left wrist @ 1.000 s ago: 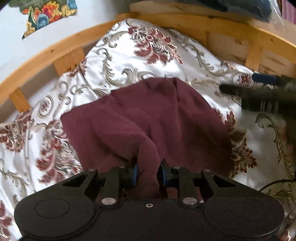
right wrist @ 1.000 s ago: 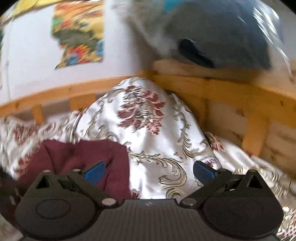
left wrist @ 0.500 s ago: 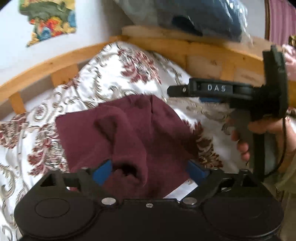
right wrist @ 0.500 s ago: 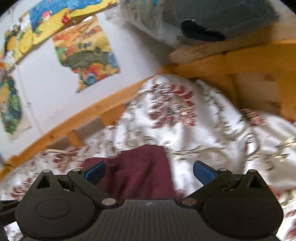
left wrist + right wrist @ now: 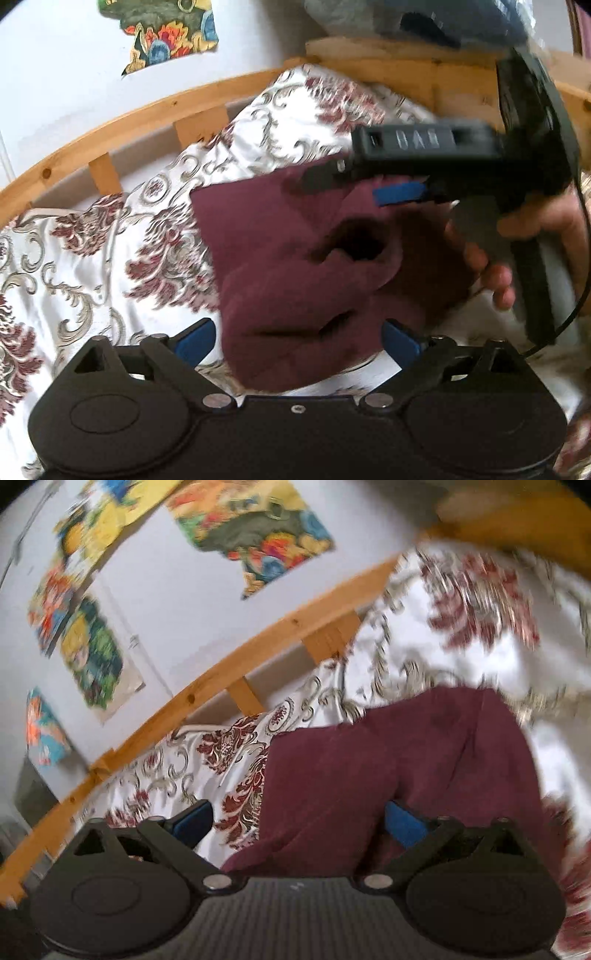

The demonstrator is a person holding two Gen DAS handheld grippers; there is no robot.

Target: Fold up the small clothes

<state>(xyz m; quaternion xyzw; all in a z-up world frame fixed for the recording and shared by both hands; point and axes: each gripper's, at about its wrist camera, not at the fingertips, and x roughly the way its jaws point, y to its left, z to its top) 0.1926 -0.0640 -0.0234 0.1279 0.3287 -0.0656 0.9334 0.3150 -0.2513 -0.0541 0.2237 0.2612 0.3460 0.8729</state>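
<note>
A maroon garment (image 5: 295, 266) lies folded on a white bedspread with red floral print (image 5: 92, 258). My left gripper (image 5: 297, 341) is open just above the garment's near edge, holding nothing. My right gripper (image 5: 369, 184) reaches in from the right over the garment's far side, held by a hand (image 5: 491, 258). In the right wrist view the garment (image 5: 388, 768) fills the centre and my right gripper (image 5: 299, 818) is open over its near left edge, empty.
A wooden bed rail (image 5: 147, 122) curves behind the bedspread, with a white wall and colourful posters (image 5: 251, 528) beyond. A dark bundle in clear plastic (image 5: 443, 22) sits on the wooden headboard at the top right.
My left gripper opened and let go of the maroon garment, then drew back. My right gripper swung left across the bed and came down over the garment.
</note>
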